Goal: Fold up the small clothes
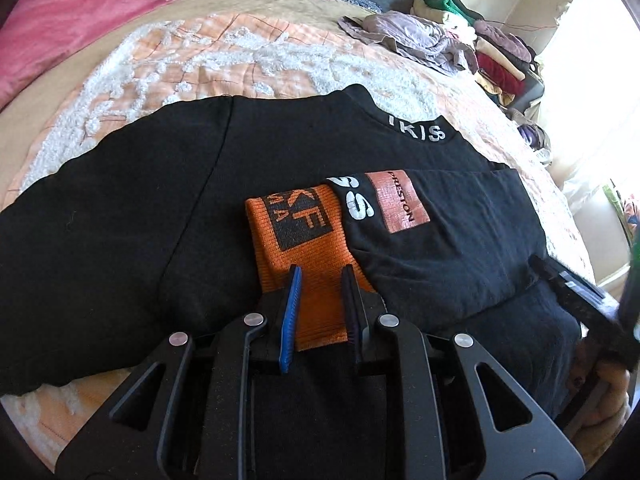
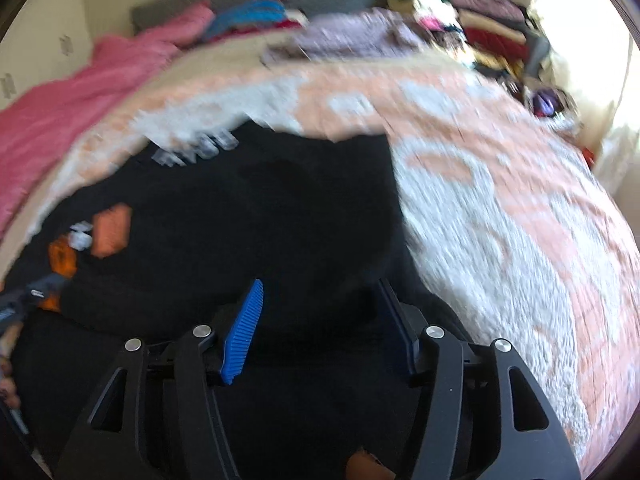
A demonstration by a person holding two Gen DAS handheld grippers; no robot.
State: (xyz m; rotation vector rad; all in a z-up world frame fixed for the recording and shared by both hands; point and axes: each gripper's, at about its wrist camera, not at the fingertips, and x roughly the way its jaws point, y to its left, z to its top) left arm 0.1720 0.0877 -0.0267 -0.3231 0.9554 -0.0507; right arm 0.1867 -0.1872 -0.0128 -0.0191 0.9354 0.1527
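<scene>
A black sweatshirt [image 1: 120,216] lies flat on a bed covered by a peach-and-white quilt [image 1: 240,64], and it is the landmark of this scene. To the sweatshirt's far left, at the head of the bed, sits a pink pillow [image 1: 80,12]. On the sweatshirt's middle, one sleeve is folded across the body, its orange ribbed cuff [image 1: 304,240] bearing a dark printed square; just right of the cuff, on the same sleeve, are white letters and a reddish patch [image 1: 402,202] reading "PRESTON". The collar [image 1: 416,130], at the sweatshirt's far edge, carries white lettering. The left gripper [image 1: 320,276] stands over the near end of the cuff, its blue-padded jaws narrow with the orange fabric between them; the pads stand a little clear of the cloth rather than pinching it. Beyond the sweatshirt's far right corner, a heap of loose laundry [image 1: 420,36] and stacked folded clothes [image 1: 500,60] crowd the bed's edge beside a bright window. In the blurred right wrist view, the right gripper [image 2: 320,292] hovers over the sweatshirt's right half with jaws spread moderately wide and nothing between the pads but the black cloth beneath; the quilt lies bare to the right of the garment.
</scene>
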